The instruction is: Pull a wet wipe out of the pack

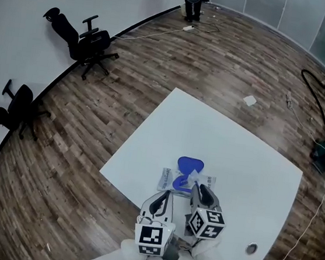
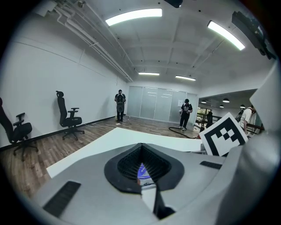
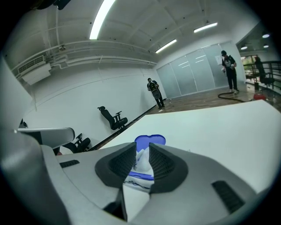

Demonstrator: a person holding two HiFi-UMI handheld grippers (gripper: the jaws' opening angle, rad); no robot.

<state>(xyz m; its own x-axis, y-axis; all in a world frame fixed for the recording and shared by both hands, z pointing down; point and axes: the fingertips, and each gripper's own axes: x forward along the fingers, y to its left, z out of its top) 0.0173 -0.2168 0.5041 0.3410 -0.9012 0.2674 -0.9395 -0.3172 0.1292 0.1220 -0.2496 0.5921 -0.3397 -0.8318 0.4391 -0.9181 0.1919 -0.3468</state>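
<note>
Risk, missed grasp: the right gripper (image 3: 142, 148) is held with its jaws released and parted. The raised tuft of the wet wipe (image 3: 143, 159) is seen in the gap and is not pressed. If the jaws are closed too high or off to one side, only the tip is likely to be caught, and it may slip free or tear.
Risk, pack lifted: the pack (image 1: 169, 179) is judged light and soft. If it is not pinned while the wipe is drawn, it may be dragged upward or slid across the worktop (image 1: 252, 167).
Risk, too many sheets: with a fast or steep pull, the next wipes may be brought out in a chain.
Left gripper (image 1: 168, 195): its jaws are clenched, with the tips meeting. It is placed at the near left edge of the pack. Whether that edge is pinched cannot be told.
Look of the pack: a flat white pouch with blue print is seen. Its blue lid (image 1: 190, 164) is flipped open and stands behind the opening.
Look of the wipe: a white, crumpled peak stands up from the blue-rimmed opening, just in front of the lid.
Place: the pack is laid near the person's edge of the white worktop, just ahead of both grippers, with the right gripper over its middle.
</note>
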